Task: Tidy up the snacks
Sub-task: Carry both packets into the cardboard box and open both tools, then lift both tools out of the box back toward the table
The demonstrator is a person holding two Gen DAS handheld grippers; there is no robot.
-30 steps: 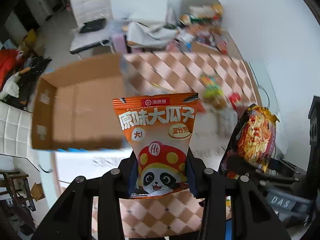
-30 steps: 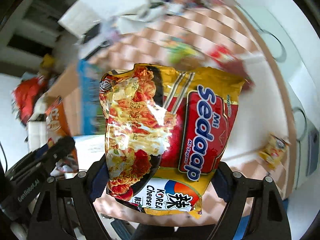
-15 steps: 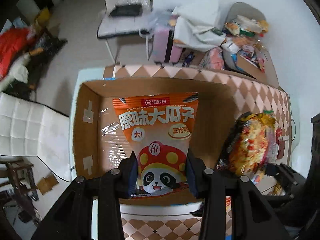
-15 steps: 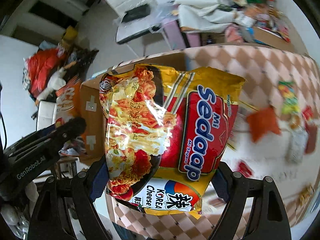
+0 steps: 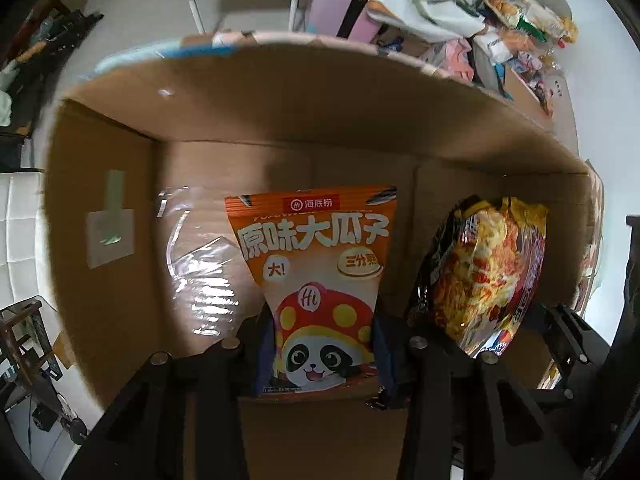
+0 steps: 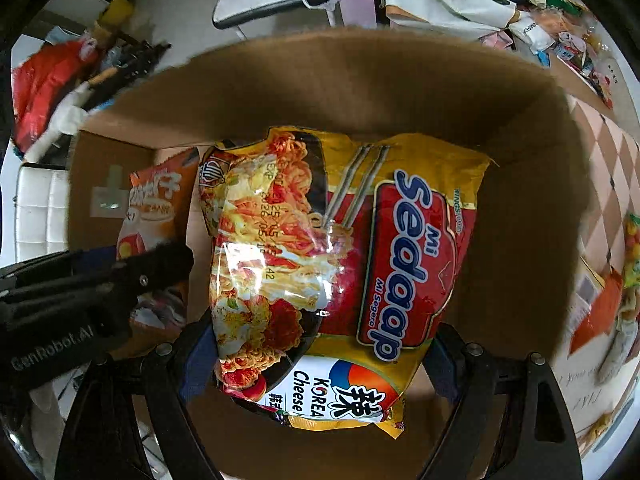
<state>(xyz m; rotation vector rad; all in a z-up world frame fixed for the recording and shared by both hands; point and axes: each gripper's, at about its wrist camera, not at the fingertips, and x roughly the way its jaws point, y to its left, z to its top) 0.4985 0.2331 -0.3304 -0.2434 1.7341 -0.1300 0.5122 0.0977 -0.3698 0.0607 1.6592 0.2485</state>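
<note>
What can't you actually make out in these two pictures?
- Floor of the cardboard box: in both views, largely hidden by the orange seed packet and the noodle packet.
- Left gripper fingertips: left view, hidden behind the seed packet.
- Snacks on the table: right view, blurred, cut off by the edge.

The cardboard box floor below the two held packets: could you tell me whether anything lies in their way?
Nothing visible does. The seed packet in the left gripper and the noodle packet in the right gripper hang inside the cardboard box; only clear tape shows on its bare floor.
</note>
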